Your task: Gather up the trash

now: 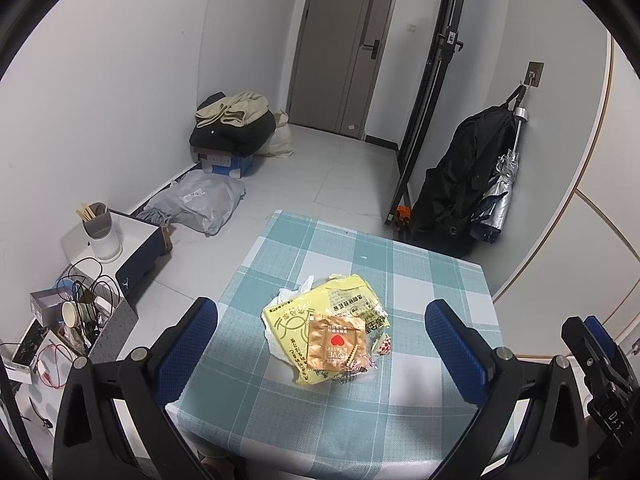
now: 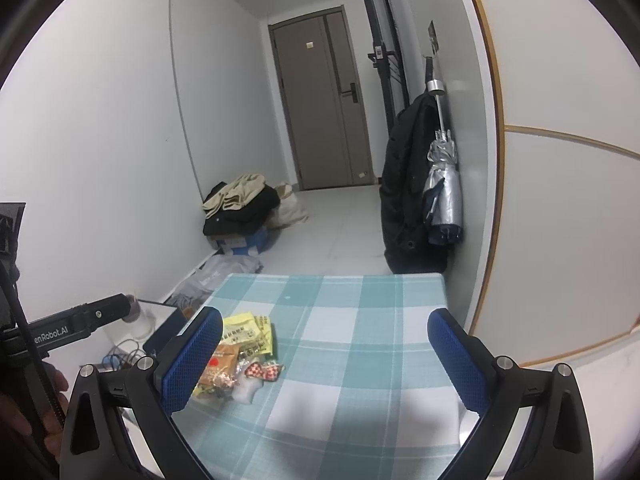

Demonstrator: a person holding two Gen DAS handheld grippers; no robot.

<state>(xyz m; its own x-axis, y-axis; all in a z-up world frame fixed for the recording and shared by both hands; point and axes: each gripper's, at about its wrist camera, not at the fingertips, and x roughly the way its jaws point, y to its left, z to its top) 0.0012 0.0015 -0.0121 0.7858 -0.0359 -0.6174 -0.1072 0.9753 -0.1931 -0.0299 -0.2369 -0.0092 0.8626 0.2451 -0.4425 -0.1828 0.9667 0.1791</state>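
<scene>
Trash pile sits bunched mid-table on the checked cloth, probably heaped so one grab takes it all. Left gripper hovers over it, fingers spread wide, nothing pinched. Right gripper is spread too, trash at its 9 o'clock. Yellow bag runs roughly 7-to-1.

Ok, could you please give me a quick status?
Left gripper and right gripper open, empty. Wrapper pile untouched on checked tablecloth. Nothing blocking.
</scene>
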